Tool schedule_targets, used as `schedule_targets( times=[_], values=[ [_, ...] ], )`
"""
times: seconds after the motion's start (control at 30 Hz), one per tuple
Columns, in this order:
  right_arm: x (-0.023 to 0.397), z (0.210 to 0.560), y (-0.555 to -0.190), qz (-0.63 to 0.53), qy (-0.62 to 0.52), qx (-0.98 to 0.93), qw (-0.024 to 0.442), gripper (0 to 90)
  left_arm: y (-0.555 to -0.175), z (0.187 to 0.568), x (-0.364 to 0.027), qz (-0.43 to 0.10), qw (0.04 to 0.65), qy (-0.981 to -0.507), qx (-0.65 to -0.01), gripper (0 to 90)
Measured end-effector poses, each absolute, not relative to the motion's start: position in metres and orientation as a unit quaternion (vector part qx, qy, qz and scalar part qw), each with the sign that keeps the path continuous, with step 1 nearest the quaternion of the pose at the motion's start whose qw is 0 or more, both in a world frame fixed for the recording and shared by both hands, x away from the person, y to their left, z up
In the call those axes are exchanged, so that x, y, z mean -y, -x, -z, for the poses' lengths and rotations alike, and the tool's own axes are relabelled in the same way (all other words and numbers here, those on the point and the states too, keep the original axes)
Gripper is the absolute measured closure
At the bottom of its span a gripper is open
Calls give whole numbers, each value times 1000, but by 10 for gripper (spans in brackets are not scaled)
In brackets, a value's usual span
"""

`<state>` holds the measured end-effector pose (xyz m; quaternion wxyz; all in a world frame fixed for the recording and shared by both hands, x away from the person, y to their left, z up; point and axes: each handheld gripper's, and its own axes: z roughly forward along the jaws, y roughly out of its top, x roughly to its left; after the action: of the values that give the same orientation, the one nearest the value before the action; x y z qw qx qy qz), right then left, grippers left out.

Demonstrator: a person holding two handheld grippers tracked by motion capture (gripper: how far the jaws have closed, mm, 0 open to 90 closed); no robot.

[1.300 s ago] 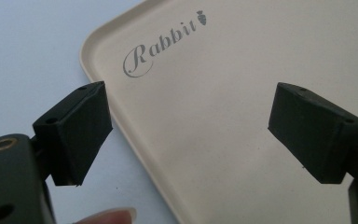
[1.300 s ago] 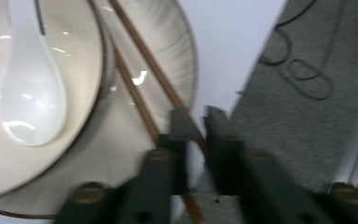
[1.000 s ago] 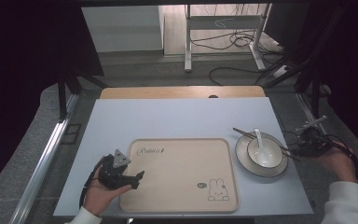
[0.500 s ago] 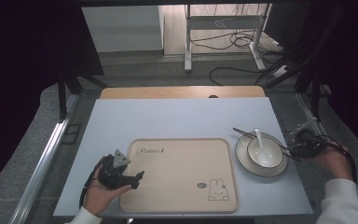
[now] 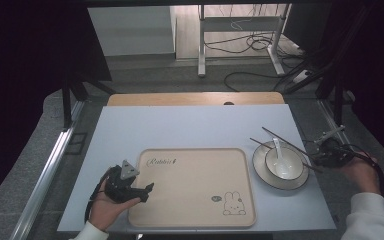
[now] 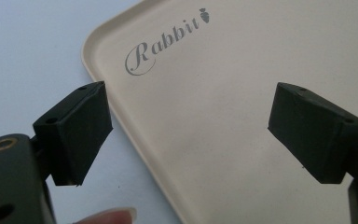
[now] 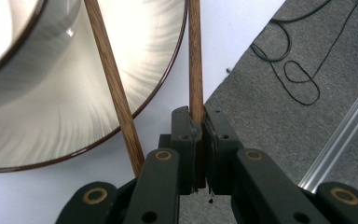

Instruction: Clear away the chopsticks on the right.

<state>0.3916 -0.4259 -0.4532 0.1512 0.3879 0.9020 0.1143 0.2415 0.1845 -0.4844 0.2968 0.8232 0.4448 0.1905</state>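
Wooden chopstick [image 7: 195, 56] now pinched in right claw [image 7: 199, 122]; left claw [image 6: 191, 135] stays spread over tray [image 6: 242, 93].

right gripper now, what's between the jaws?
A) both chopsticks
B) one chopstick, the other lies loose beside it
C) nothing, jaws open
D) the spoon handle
B: in the right gripper view the right gripper has its jaws shut on one chopstick, while the other chopstick runs past outside the jaws, across the plate.
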Motion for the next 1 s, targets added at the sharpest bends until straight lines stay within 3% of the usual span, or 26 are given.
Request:
schedule_targets(
  times=[0.47, 0.7, 1.0],
  values=[
    [422, 415, -380, -211, -420, -868, 163, 837, -241, 484, -186, -192, 298, -822, -447, 133],
    [394, 386, -363, -268, -410, -857, 159, 836, -241, 483, -187, -192, 300, -821, -447, 133],
    [358, 373, -347, -298, -387, -862, 134, 836, -241, 483, -187, -192, 301, -820, -447, 133]
  ],
)
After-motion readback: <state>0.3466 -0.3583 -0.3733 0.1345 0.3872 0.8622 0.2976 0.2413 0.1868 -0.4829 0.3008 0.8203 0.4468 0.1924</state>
